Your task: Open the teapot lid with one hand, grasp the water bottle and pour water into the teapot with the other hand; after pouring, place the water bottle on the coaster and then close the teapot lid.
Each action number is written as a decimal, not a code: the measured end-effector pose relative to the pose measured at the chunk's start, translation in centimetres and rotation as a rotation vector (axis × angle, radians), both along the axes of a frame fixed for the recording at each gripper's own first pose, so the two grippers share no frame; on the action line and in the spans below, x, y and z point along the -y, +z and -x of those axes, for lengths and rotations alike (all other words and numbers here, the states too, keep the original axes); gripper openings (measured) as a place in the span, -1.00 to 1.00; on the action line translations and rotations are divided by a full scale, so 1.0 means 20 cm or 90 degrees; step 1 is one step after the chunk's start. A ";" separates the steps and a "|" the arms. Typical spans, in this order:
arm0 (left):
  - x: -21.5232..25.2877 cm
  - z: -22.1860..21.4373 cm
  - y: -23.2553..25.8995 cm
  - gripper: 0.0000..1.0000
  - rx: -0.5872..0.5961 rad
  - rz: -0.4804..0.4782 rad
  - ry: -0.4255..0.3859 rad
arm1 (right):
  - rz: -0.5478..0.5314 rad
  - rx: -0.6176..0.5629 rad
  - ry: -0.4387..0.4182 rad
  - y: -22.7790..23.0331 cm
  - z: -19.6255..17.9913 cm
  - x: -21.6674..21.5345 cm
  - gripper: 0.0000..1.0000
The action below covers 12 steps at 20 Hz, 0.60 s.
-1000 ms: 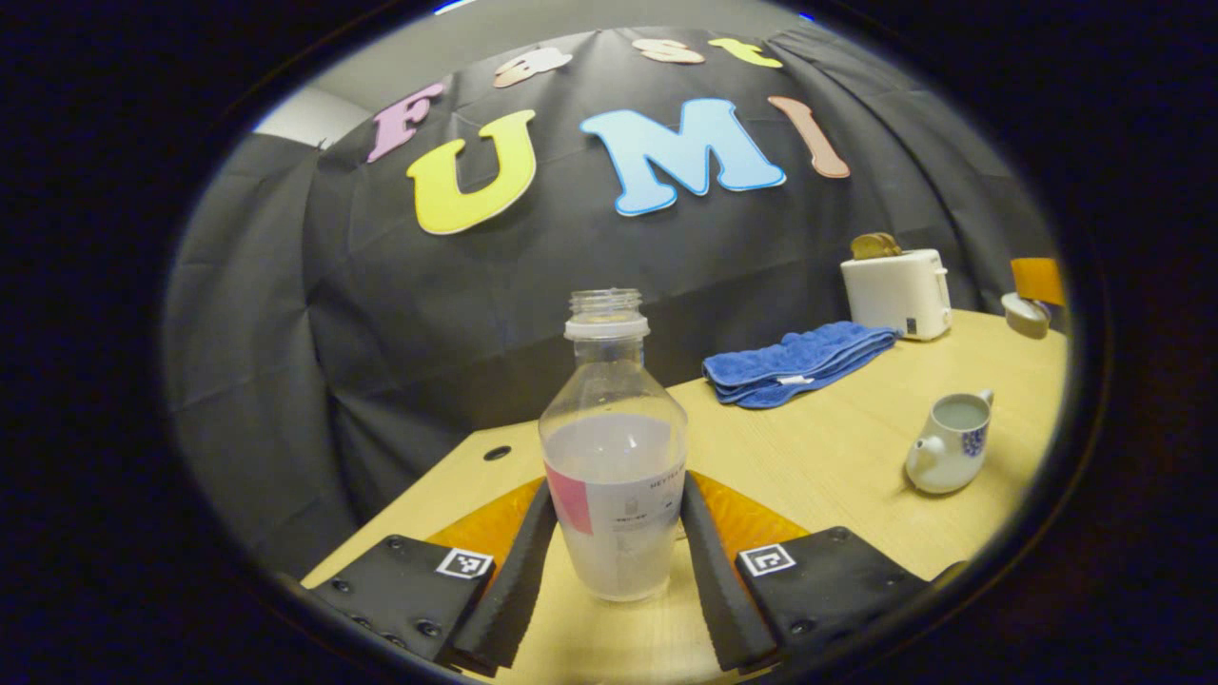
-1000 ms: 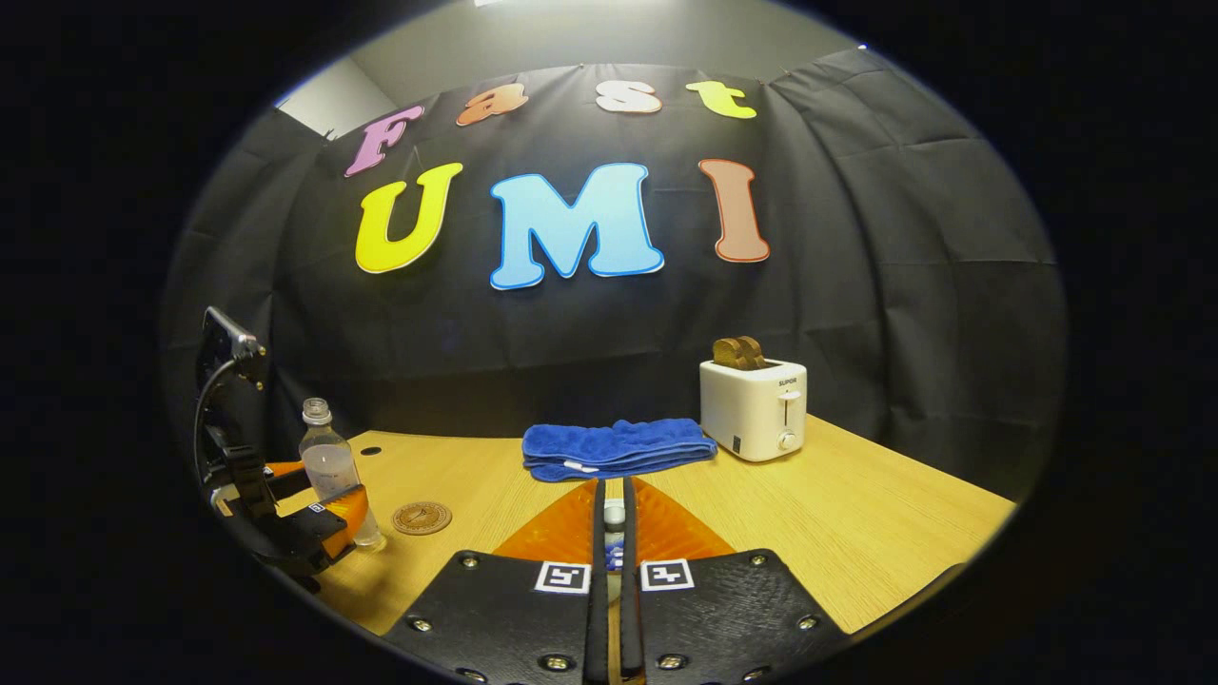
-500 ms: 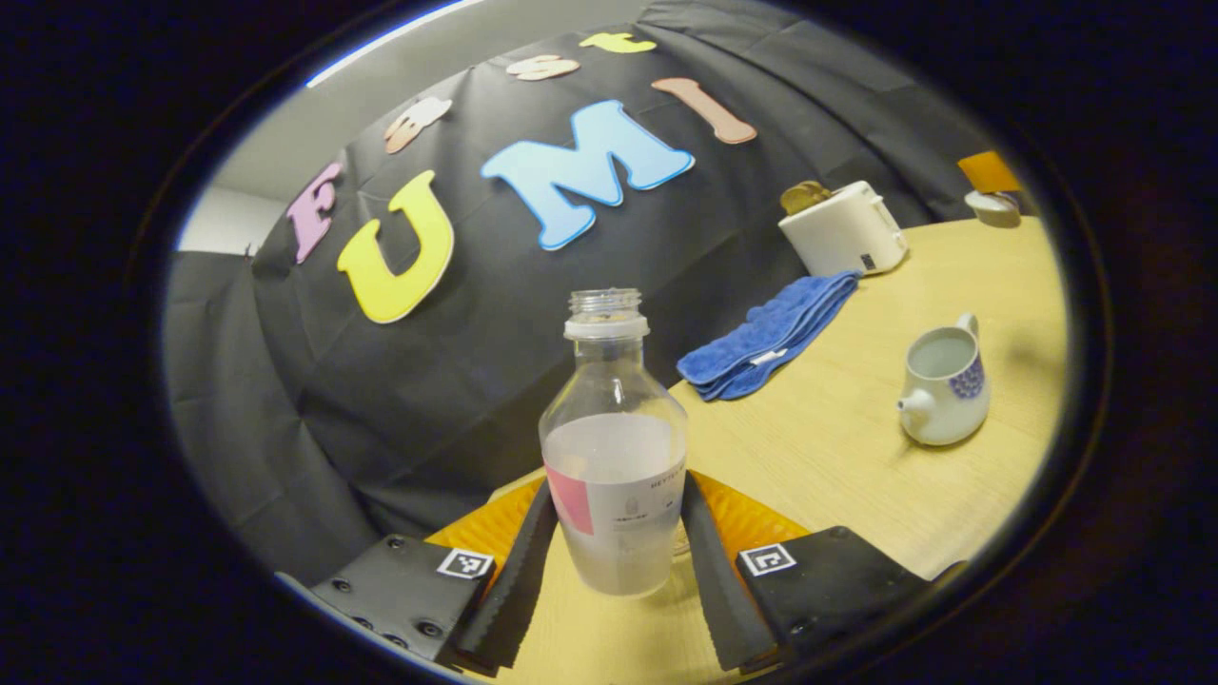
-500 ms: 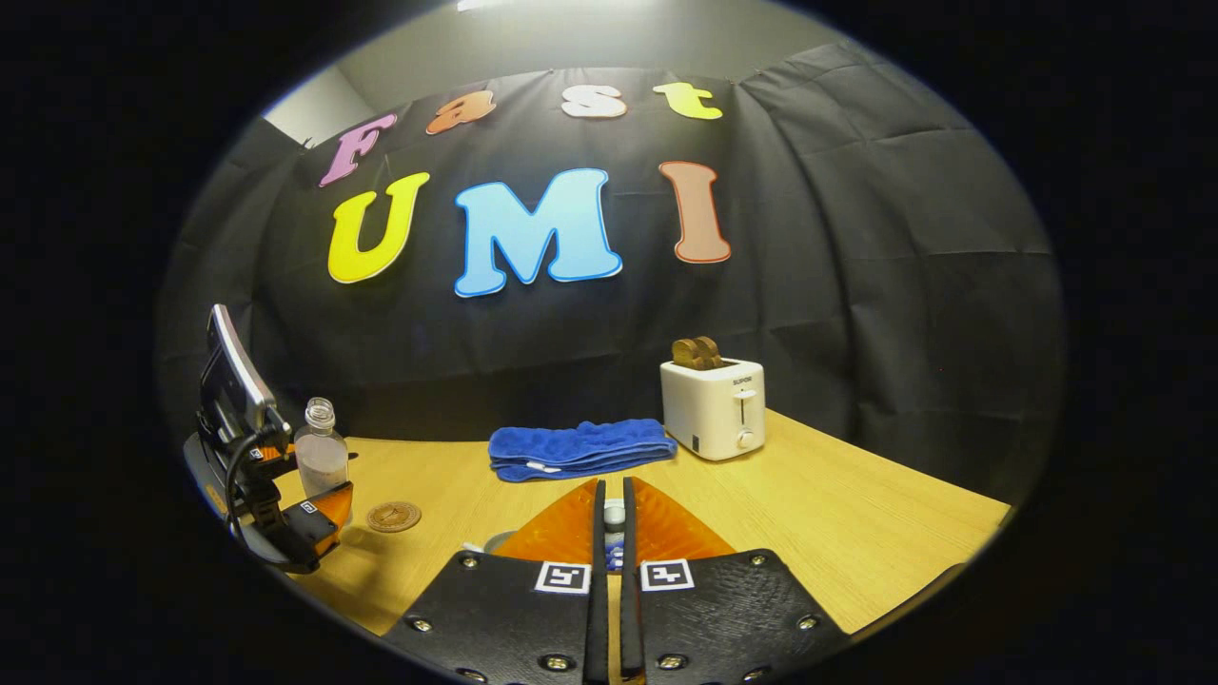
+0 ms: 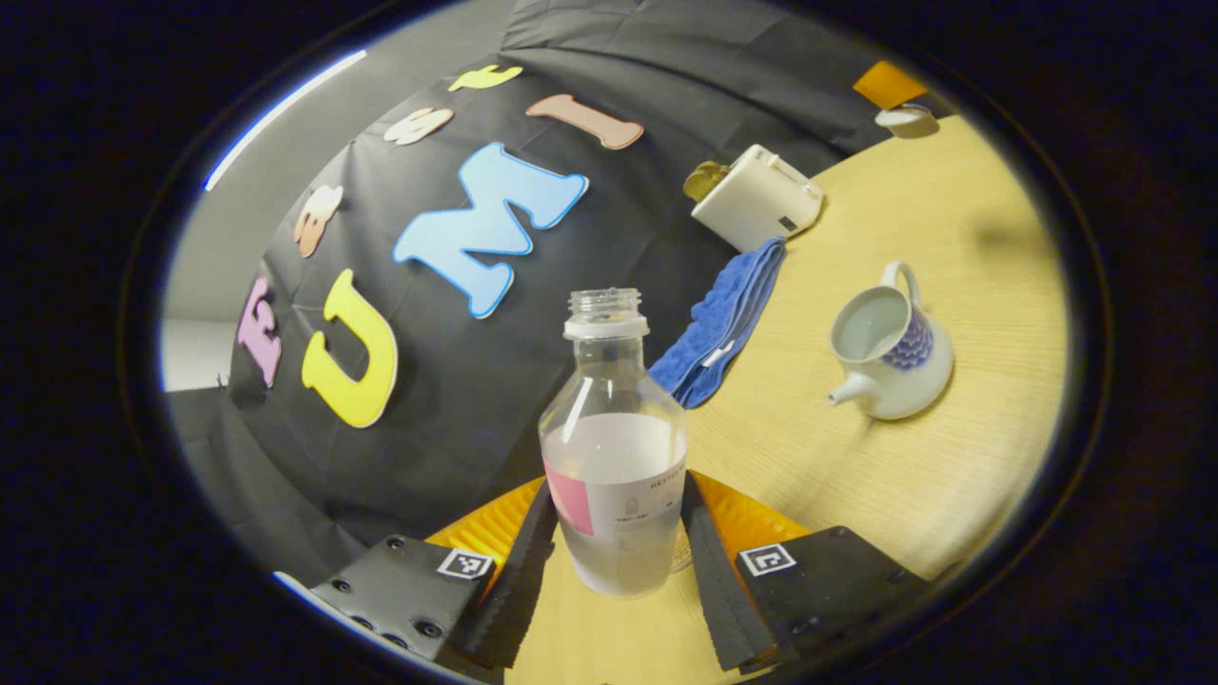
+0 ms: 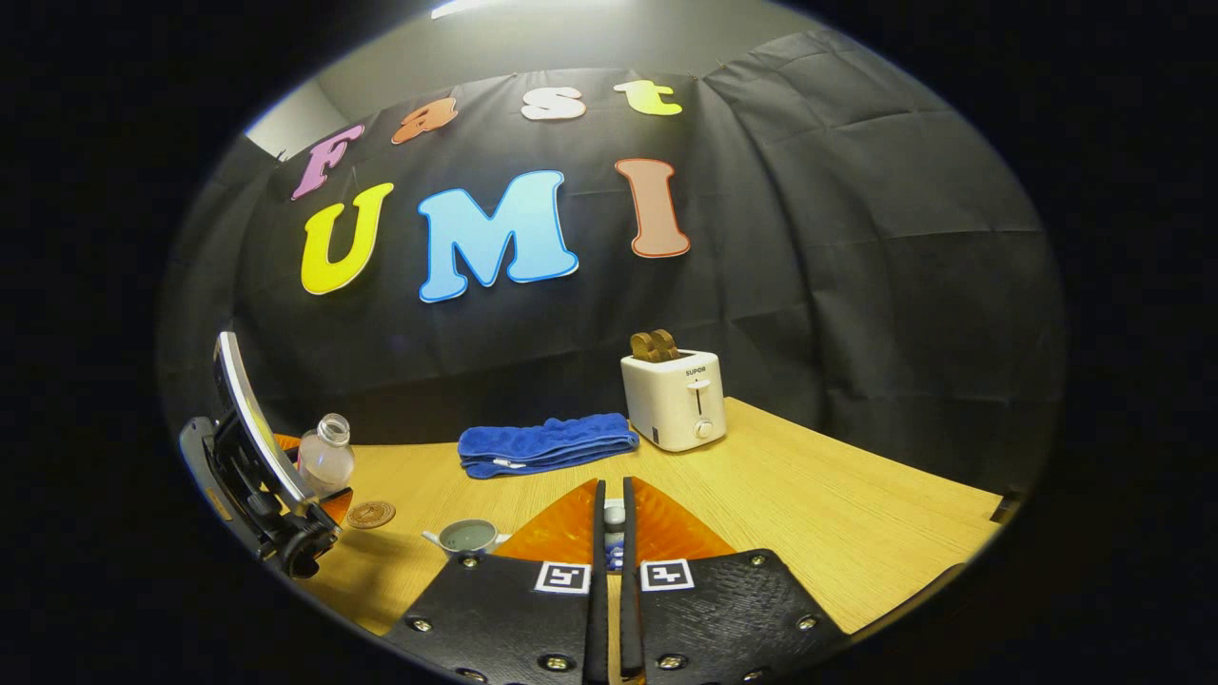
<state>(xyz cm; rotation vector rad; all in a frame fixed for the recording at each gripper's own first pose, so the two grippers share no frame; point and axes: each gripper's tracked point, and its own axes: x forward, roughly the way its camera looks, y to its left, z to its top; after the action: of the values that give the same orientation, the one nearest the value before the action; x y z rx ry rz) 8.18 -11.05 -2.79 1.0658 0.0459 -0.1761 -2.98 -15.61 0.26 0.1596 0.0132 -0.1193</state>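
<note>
Wall: black cloth [image 6: 856,285], creased, hung behind the bench.
Upper wall: pale grey strip [image 6: 571,38] above the cloth.
Light: bright bar [image 6: 466,8] at the top, above the cloth.
Bench: light wood [image 6: 837,523], its far edge meeting the cloth.

In the right gripper view we see only a sliver of the small thing [image 6: 615,517] pinched between the right gripper [image 6: 614,533] fingers, too little to tell what it is. At the lower left of that view the left gripper [image 6: 285,514] hides the lower part of the water bottle [image 6: 325,459], and the gripper body cuts off the lower part of the teapot [image 6: 466,538]. In the left gripper view, an orange and white thing [image 5: 894,100] at the upper right is too distorted to name.
</note>
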 end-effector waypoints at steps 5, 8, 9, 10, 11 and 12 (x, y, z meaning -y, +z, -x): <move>0.09 -0.04 -0.01 0.69 0.013 -0.134 -0.031 | -0.019 -0.008 -0.005 -0.06 0.02 0.07 -0.90; 0.12 -0.07 -0.04 0.69 0.011 -0.189 -0.039 | -0.033 -0.015 -0.007 -0.10 0.03 0.10 -0.90; 0.11 -0.07 -0.05 0.69 0.009 -0.207 -0.042 | -0.036 -0.017 -0.008 -0.11 0.03 0.11 -0.90; 0.11 -0.07 -0.06 0.69 0.008 -0.228 -0.046 | -0.038 -0.018 -0.009 -0.12 0.03 0.12 -0.90; 0.12 -0.07 -0.06 0.69 0.009 -0.245 -0.049 | -0.041 -0.020 -0.010 -0.13 0.03 0.13 -0.90; 0.13 -0.06 -0.06 0.69 0.009 -0.264 -0.054 | -0.045 -0.021 -0.011 -0.14 0.03 0.14 -0.90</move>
<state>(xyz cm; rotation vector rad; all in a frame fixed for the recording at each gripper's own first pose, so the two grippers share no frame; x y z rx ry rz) 9.43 -13.61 -3.92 1.4831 0.0246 -0.2421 -3.65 -18.44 -2.47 0.2276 0.0485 -0.1393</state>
